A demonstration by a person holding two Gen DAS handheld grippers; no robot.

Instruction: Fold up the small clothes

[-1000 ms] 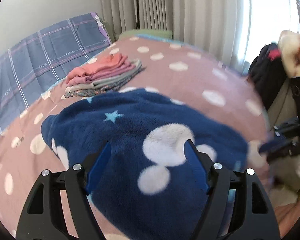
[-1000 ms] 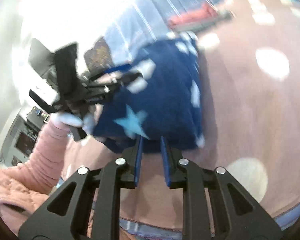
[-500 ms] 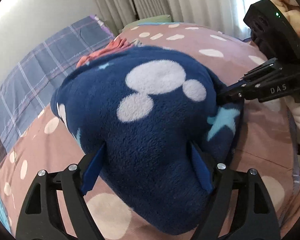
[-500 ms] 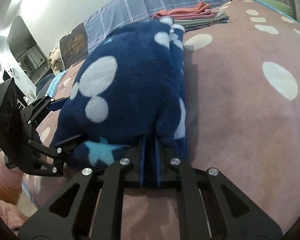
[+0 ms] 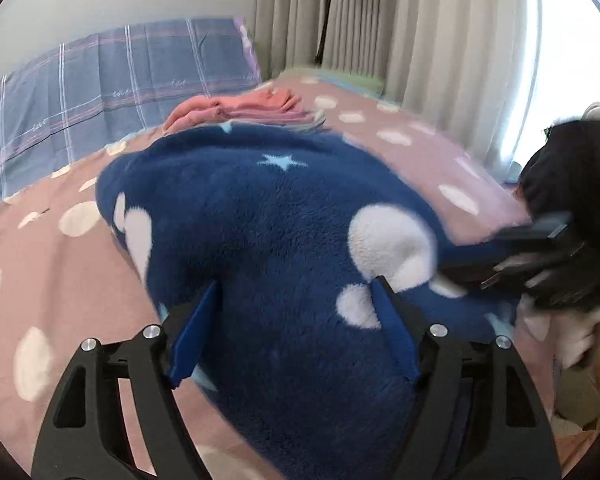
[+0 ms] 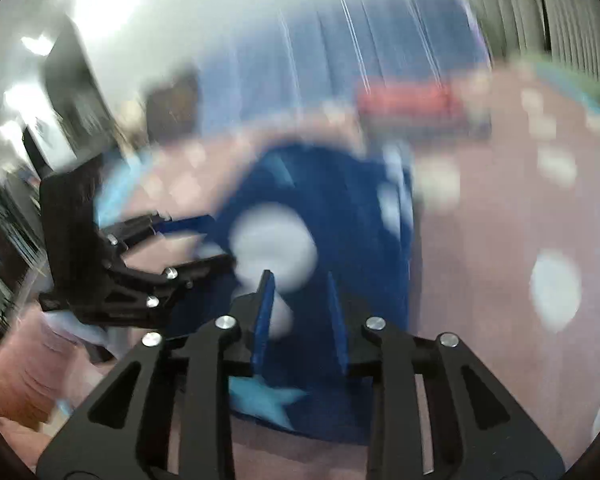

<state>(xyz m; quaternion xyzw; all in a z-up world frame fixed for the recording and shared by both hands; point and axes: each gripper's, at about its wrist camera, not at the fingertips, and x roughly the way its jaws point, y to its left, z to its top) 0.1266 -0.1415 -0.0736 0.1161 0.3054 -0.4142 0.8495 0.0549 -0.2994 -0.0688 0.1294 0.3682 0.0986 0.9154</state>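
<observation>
The blue fleece garment [image 5: 284, 240] lies folded in the middle of the frame on the dotted bed [image 5: 60, 280]. The left hand-held gripper [image 5: 296, 312] is spread wide over it, empty. The right hand-held gripper [image 6: 300, 304] has just been opening to let go.

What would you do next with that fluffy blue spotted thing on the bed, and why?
Probably draw the right gripper back clear of the blue fleece garment. Its jaws have just been opening and no longer pinch the fabric, and the folded garment lies on the pink dotted bedspread.
</observation>
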